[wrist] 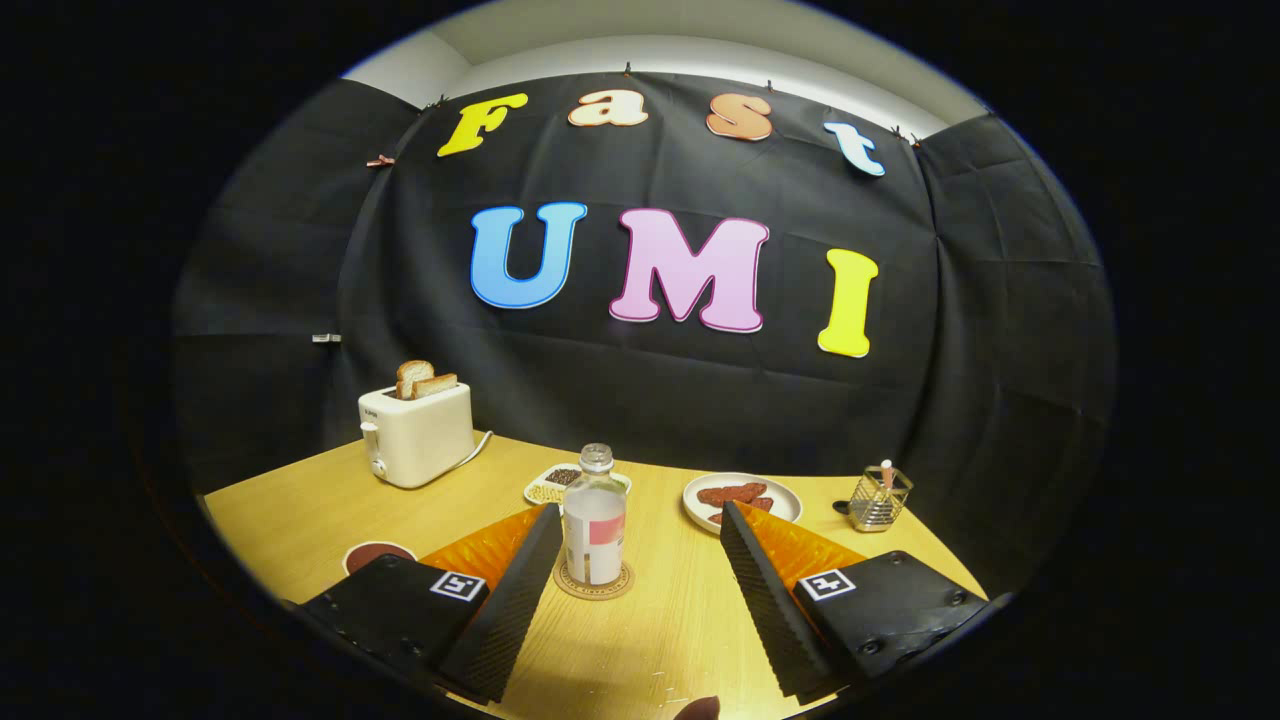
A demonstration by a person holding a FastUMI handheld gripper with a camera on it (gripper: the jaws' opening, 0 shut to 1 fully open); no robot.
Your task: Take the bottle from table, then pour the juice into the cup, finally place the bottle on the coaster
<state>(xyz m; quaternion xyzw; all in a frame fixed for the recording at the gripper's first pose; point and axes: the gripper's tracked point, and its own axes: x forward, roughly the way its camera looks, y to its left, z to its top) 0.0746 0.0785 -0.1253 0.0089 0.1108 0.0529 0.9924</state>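
Farthest left on the wooden table (300, 520) stands a toaster (418, 436) with two slices of bread poking out of its slots, and nearer the gripper a dark round rim, probably the cup (377, 555), peeks out just beside the left finger; whether it holds juice cannot be told. Behind the bottle sits a small dish of snacks (553, 484). The bottle (595, 520) itself stands upright on the round coaster (594, 580), uncapped, close by the left finger's tip but not touched by it. The gripper (640, 535) is released, its fingers spread wide with the bottle between and just ahead of them. To the right lie a plate (742, 499) of reddish slices and, further on, a wire holder (878, 497). With the bottle already resting on the coaster and nothing gripped, the task looks to be at its end, with only pulling away left.
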